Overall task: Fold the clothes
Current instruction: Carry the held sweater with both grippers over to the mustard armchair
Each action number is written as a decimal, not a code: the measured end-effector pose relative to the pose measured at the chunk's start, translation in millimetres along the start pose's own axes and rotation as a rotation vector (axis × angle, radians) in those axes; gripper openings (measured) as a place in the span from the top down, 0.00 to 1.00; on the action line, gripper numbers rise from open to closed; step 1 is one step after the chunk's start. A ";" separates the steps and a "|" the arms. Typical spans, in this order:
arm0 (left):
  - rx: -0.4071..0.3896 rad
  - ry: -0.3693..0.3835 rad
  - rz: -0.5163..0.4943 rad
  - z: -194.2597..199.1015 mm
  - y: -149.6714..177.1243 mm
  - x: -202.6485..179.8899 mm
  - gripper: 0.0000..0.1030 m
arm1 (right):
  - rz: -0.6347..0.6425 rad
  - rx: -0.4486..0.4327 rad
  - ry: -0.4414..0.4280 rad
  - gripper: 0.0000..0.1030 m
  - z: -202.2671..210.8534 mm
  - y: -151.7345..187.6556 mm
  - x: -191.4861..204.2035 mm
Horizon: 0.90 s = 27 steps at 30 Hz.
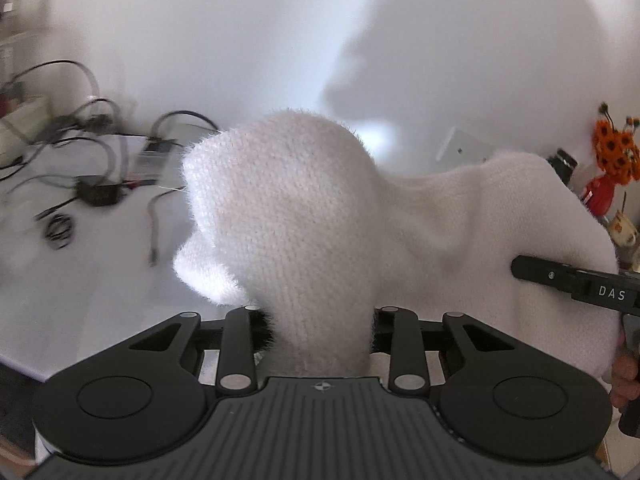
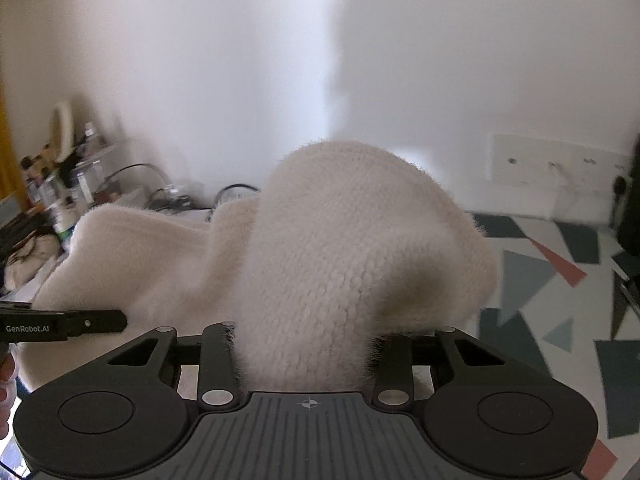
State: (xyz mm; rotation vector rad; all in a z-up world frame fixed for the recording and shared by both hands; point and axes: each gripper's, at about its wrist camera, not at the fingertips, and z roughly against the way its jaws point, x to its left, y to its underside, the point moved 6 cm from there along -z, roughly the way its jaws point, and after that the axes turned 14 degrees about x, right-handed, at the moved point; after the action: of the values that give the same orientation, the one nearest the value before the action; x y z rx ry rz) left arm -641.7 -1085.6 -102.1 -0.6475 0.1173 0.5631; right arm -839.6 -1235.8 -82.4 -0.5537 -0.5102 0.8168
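Holding a fuzzy white knit sweater (image 1: 288, 216) up off the white table (image 1: 100, 280), one gripper at each end.

Taking the sweater as the landmark and going left to right in the left wrist view: a tangle of black cables (image 1: 92, 160) lies on the table to its left; the left gripper (image 1: 320, 320) sits under its middle, fingers hidden in the bunched knit that rises between them, pinched tight on it; to its right the right gripper (image 1: 576, 284) reaches in against the cloth, and beyond that stands an orange flower ornament (image 1: 614, 152). In the right wrist view the right gripper (image 2: 308, 336) likewise clamps a hump of sweater (image 2: 360, 248); the left gripper (image 2: 68, 324) shows at the cloth's left edge, cluttered bottles (image 2: 60, 184) behind, and a floor with a triangle pattern (image 2: 540, 280) to the right.
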 end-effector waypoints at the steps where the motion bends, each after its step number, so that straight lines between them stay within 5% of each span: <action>1: -0.007 -0.011 0.018 7.1 3.8 4.7 0.69 | 0.015 0.003 -0.015 0.67 -0.1 -1.4 6.2; 16: -0.127 -0.310 0.394 107.6 76.0 72.4 0.69 | 0.327 0.104 -0.359 0.68 -36.4 -25.3 132.1; 27: -0.175 -0.452 0.649 179.9 146.5 152.0 0.69 | 0.536 0.206 -0.522 0.68 -62.5 -9.1 288.7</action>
State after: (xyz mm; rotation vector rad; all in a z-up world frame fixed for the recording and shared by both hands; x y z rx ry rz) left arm -603.4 -811.9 -79.4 -0.6329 -0.1571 1.3442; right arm -628.3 -1030.2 -63.2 -0.2789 -0.7560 1.5272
